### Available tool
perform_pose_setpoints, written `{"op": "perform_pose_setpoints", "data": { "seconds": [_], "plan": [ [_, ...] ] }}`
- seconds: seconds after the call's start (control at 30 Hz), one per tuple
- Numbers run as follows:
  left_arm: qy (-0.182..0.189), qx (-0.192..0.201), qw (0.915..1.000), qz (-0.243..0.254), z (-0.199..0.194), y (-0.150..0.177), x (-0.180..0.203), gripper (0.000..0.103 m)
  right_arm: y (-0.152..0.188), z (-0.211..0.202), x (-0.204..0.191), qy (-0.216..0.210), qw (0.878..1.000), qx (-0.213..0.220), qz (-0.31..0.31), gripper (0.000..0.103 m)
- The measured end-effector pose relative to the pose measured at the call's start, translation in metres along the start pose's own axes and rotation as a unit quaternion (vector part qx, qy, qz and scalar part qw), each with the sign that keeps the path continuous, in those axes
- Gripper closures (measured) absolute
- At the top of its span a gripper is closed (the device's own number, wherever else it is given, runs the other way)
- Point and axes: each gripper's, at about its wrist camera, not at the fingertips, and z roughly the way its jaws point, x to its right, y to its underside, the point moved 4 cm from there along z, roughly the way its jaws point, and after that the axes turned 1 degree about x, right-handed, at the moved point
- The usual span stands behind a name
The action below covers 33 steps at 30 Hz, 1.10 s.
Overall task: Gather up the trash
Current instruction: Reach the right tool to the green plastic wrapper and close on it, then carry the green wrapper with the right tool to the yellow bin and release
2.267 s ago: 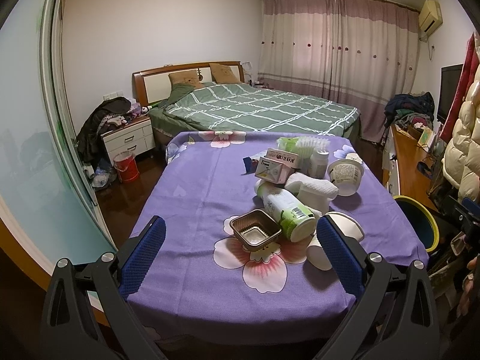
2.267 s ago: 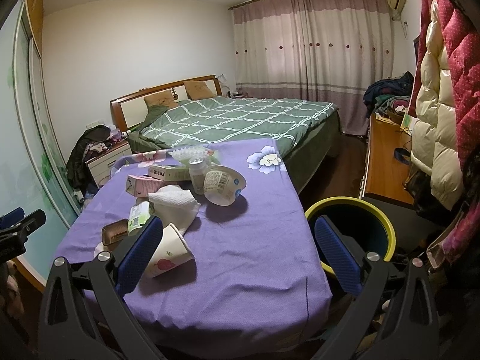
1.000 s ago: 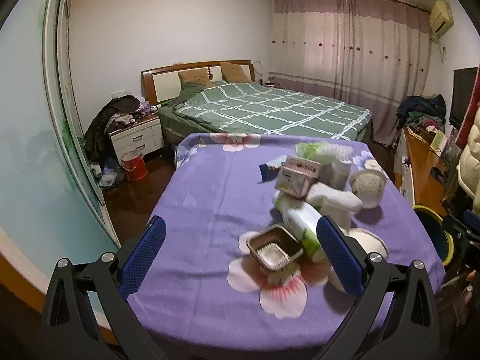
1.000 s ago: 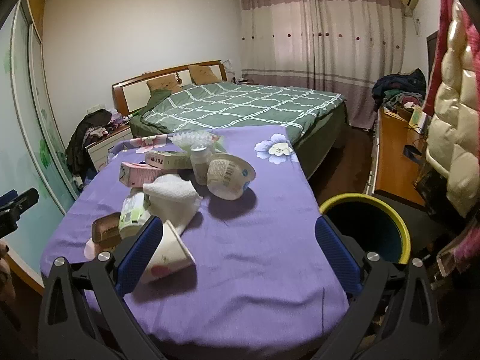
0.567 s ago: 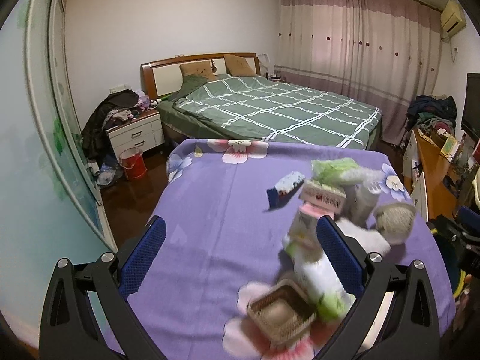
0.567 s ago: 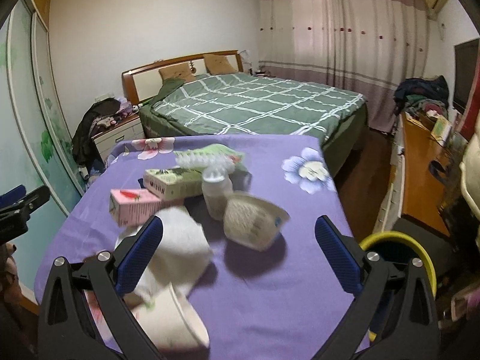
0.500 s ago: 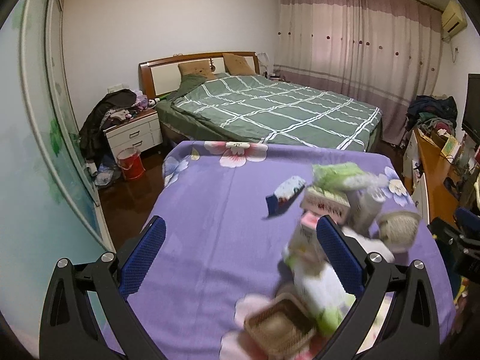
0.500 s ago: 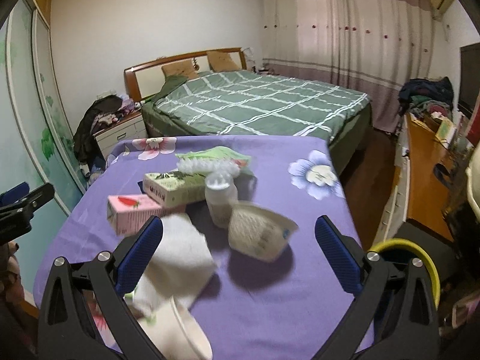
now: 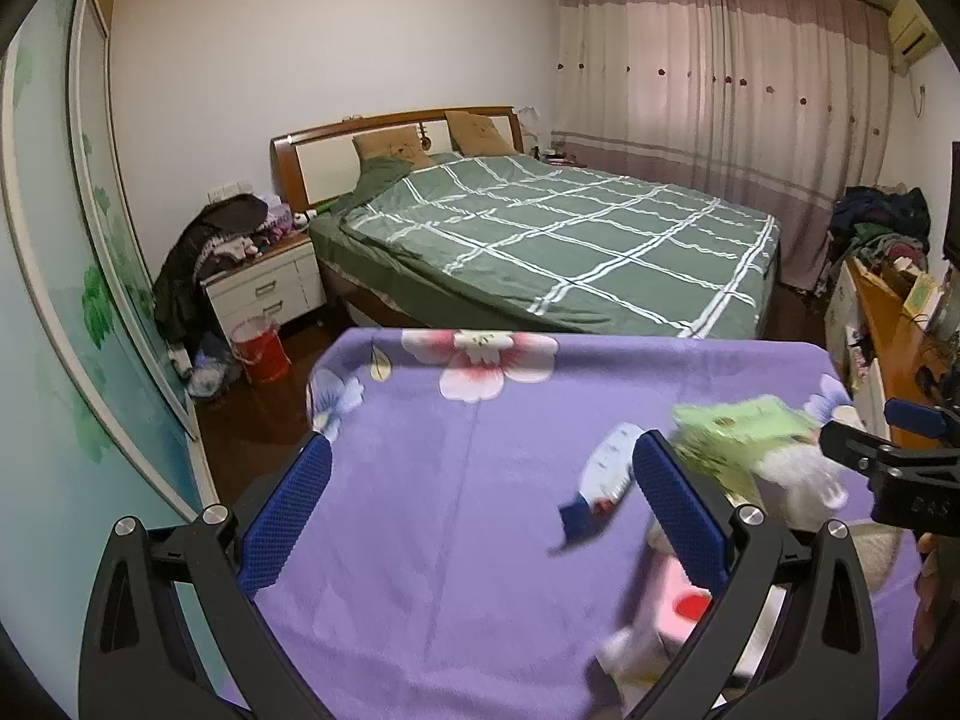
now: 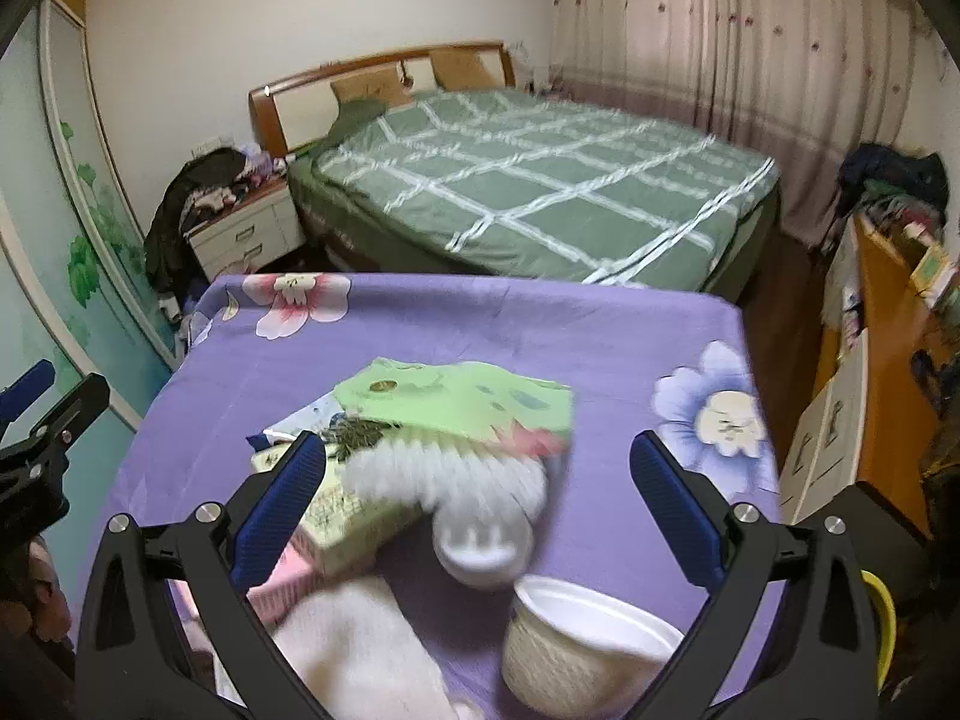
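A pile of trash lies on a table with a purple flowered cloth (image 10: 420,324). In the right wrist view a green wrapper (image 10: 462,399), a clear ribbed plastic tray (image 10: 444,474), a white bottle (image 10: 483,546), a pale box (image 10: 354,522), a white tissue (image 10: 354,654) and a white cup (image 10: 576,654) lie between and below the open jaws of my right gripper (image 10: 477,504). My left gripper (image 9: 480,510) is open and empty over bare cloth (image 9: 420,480); a blue-white wrapper (image 9: 600,480) and a pink box (image 9: 672,612) lie by its right finger.
A bed with a green checked cover (image 9: 570,240) stands beyond the table. A nightstand (image 9: 264,291) and a red bucket (image 9: 261,351) are at the left. A wooden desk (image 10: 882,324) runs along the right. A yellow bin rim (image 10: 882,612) shows at lower right.
Both grippers have moved forward and lower over the table, so the trash pile looms much larger. The right gripper now straddles the tray and bottle. Both stay open.
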Motion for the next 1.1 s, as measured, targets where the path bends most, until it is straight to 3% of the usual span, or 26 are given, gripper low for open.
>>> {"op": "perform_pose_setpoints", "data": {
  "seconds": [0.27, 0.33, 0.4, 0.53, 0.6, 0.63, 0.7, 1.1],
  "plan": [
    [0.001, -0.001, 1.0000, 0.007, 0.031, -0.014, 0.002, 0.004, -0.013, 0.066, 0.011, -0.004, 0.994, -0.098, 0.044, 0.006],
    [0.007, -0.003, 0.9999, 0.007, 0.035, -0.013, 0.004, 0.004, -0.010, 0.075, 0.010, -0.008, 0.992, -0.119, 0.045, 0.011],
    [0.012, -0.007, 0.9999, 0.008, 0.040, -0.011, 0.005, 0.004, -0.007, 0.081, 0.007, -0.016, 0.990, -0.136, 0.044, 0.026],
    [0.021, -0.013, 0.9997, 0.001, 0.045, -0.007, 0.003, 0.004, -0.003, 0.084, 0.007, -0.027, 0.988, -0.147, 0.047, 0.046],
    [0.022, -0.010, 0.9997, 0.000, 0.045, -0.007, 0.003, 0.004, -0.004, 0.081, 0.008, -0.022, 0.988, -0.143, 0.046, 0.074],
    [0.022, -0.008, 0.9997, 0.000, 0.043, -0.007, 0.002, 0.004, -0.004, 0.079, 0.009, -0.025, 0.989, -0.140, 0.047, 0.077],
    [0.022, -0.004, 0.9997, -0.001, 0.040, -0.007, 0.001, 0.004, -0.007, 0.070, 0.010, -0.021, 0.991, -0.125, 0.048, 0.102],
    [0.022, 0.014, 0.9997, -0.003, 0.006, -0.007, 0.001, 0.004, -0.025, 0.014, 0.014, -0.032, 0.997, -0.049, 0.047, 0.102]
  ]
}}
